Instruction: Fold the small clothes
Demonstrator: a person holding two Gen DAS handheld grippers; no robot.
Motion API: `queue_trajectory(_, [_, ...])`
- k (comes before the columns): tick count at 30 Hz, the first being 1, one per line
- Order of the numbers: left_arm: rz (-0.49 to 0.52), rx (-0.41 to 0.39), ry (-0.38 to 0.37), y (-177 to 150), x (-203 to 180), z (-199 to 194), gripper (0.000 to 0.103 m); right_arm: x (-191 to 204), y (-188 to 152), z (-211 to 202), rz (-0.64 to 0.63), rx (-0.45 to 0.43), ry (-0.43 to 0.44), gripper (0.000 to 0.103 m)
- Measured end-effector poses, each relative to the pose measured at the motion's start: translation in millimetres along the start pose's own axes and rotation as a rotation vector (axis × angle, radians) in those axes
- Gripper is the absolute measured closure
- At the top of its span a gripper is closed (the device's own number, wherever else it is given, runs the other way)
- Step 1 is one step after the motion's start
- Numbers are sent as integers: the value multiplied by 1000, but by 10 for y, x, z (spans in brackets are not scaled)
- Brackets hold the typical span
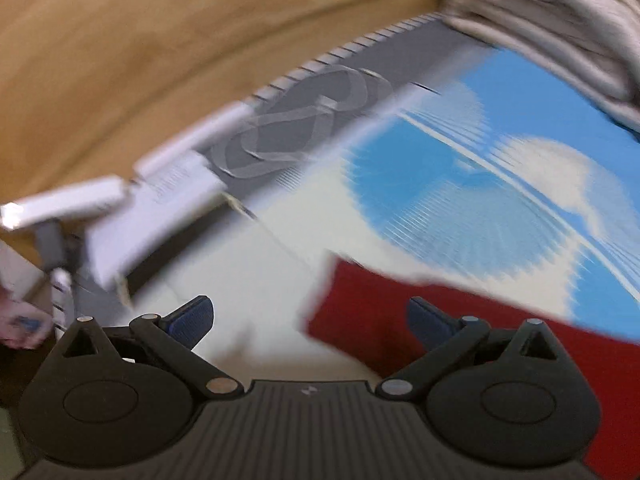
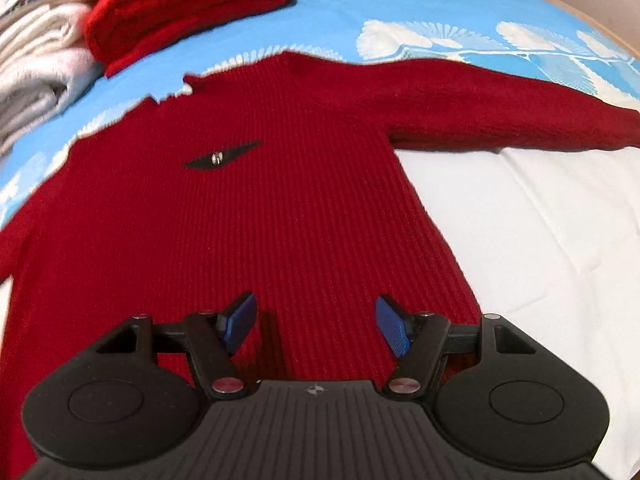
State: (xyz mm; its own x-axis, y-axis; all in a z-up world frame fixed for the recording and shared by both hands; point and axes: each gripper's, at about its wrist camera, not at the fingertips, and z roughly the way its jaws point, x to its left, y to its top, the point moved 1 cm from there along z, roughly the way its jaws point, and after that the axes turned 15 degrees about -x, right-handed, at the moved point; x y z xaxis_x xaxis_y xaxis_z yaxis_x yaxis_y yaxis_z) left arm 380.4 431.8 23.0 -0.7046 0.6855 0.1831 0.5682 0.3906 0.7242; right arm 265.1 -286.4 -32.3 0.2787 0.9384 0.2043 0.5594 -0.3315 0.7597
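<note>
A dark red ribbed sweater [image 2: 280,208] lies flat on a blue and white patterned sheet [image 2: 400,4]. It has a small black patch with a metal stud on the chest, and one sleeve [image 2: 500,108] is stretched out to the right. My right gripper [image 2: 317,328] hovers open over the sweater's lower body, with nothing pinched. The left wrist view is blurred. There my left gripper [image 1: 310,320] stands wide open over the sheet [image 1: 460,184], with a straight edge of the red sweater [image 1: 380,320] under its right finger; the pads do not press on it.
A folded red knit [image 2: 188,4] and a stack of folded pale clothes [image 2: 36,68] lie at the far left. The same pale stack [image 1: 560,20] shows top right in the left wrist view. A white sheet [image 2: 520,240] lies to the right. A grey patterned border [image 1: 304,124] and a white object [image 1: 160,200] line the edge, brown wood beyond.
</note>
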Motion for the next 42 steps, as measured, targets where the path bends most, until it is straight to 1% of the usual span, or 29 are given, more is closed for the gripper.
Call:
queue_trajectory(3, [-10,4,-141,-350,-196,-458,0,-123,85,-86,76,-47,2,34])
queue_trajectory(5, [-14,-1,-214,-682,-334,-818,0,-225,129,-147,128,-71,8,34])
queue_trajectory(7, [8,-7,-312,-1037,-448,-1229,0,-326,156,-208,185,-88,18,34])
queue_trajectory(8, [7,-9,-345,-1197,-478,-1406,0,-372,165,-236,213,-93,26,33])
queue_trajectory(9, [-1,-10,-376,-1367,-491,-1587,0,-414,170,-262,240,-95,34,33])
queue_trajectory(12, [-34,2,-424,-1775,-533,-1939,0,-516,157,-343,322,-95,44,31])
queue_trajectory(14, [-44,-14,-428,-1985,-556,-2061,0,-566,120,-394,369,-87,41,30])
queue_trajectory(15, [-31,-30,-427,-2065,-570,-2101,0,-581,93,-410,382,-79,37,29])
queue_trajectory(17, [35,-44,-395,-2198,-661,-2067,0,-589,35,-408,374,-55,18,29])
queue_trajectory(20, [108,-67,-370,-2341,-776,-1982,0,-626,-21,-379,311,-41,-12,29])
queue_trajectory(21, [130,-62,-356,-2389,-812,-1953,0,-643,-35,-357,289,-38,-26,29])
queue_trajectory(22, [150,-49,-359,-2421,-848,-1909,0,-665,-52,-330,259,-31,-46,29])
queue_trajectory(24, [205,-25,-393,-2495,-929,-1857,0,-711,-97,-265,197,-14,-99,29])
queue_trajectory(26, [285,-20,-405,-2577,-983,-1799,0,-743,-176,-164,111,37,-151,29])
queue_trajectory(28, [335,-24,-438,-2665,-998,-1780,0,-678,-232,-171,-13,15,-151,28])
queue_trajectory(30, [357,-38,-464,-2719,-953,-1790,0,-645,-288,-209,-95,6,-143,27])
queue_trajectory(33, [382,-28,-508,-2770,-840,-1795,0,-753,-340,-290,-129,4,-144,22])
queue_trajectory(36, [440,-28,-562,-2816,-716,-1855,0,-996,-335,-411,-110,0,-186,20])
queue_trajectory(37, [437,-24,-573,-2814,-659,-1867,0,-1079,-321,-469,-71,3,-175,20])
queue_trajectory(39, [412,8,-590,-2787,-579,-1866,0,-1160,-313,-591,-7,-8,-142,24])
queue_trajectory(42, [380,50,-610,-2767,-474,-1914,0,-1154,-350,-867,-8,-56,-87,26])
